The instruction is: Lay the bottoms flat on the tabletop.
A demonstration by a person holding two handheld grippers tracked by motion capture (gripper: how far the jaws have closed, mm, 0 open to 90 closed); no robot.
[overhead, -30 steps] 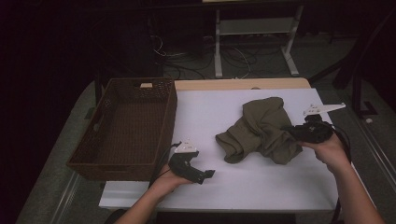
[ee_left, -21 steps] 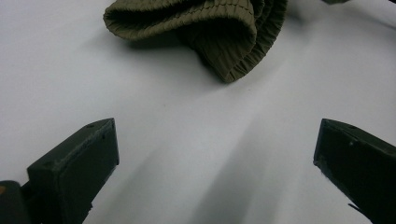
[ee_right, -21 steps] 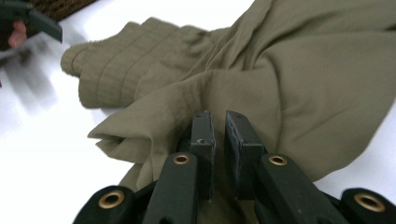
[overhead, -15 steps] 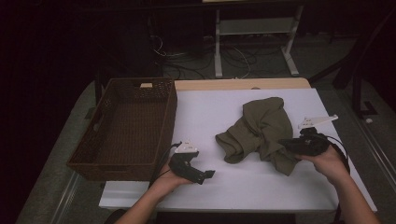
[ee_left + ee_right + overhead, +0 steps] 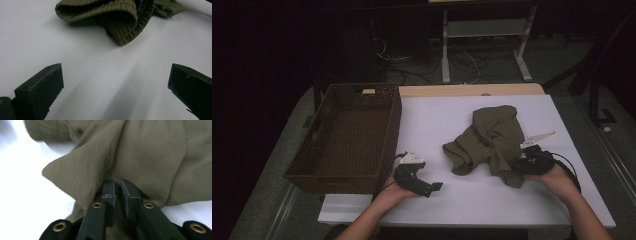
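Clearly the work in hand is the crumpled olive-green garment (image 5: 489, 142), lying right of centre on the white table (image 5: 437, 120), well apart from the brown wicker basket (image 5: 347, 135) at the left. From the high view, the right gripper (image 5: 516, 167) sits at the cloth's near right corner, while the left gripper (image 5: 432, 187) rests on bare table near the basket.

Along the left gripper view, its jaws stand wide apart with nothing between them; the garment's ribbed hem (image 5: 125, 37) lies ahead.

Along the right gripper view, the jaws are nearly together, pinching a fold of fabric (image 5: 120, 167). I'd judge a deeper bite and a slow lift best, lest the thin fold slip out.
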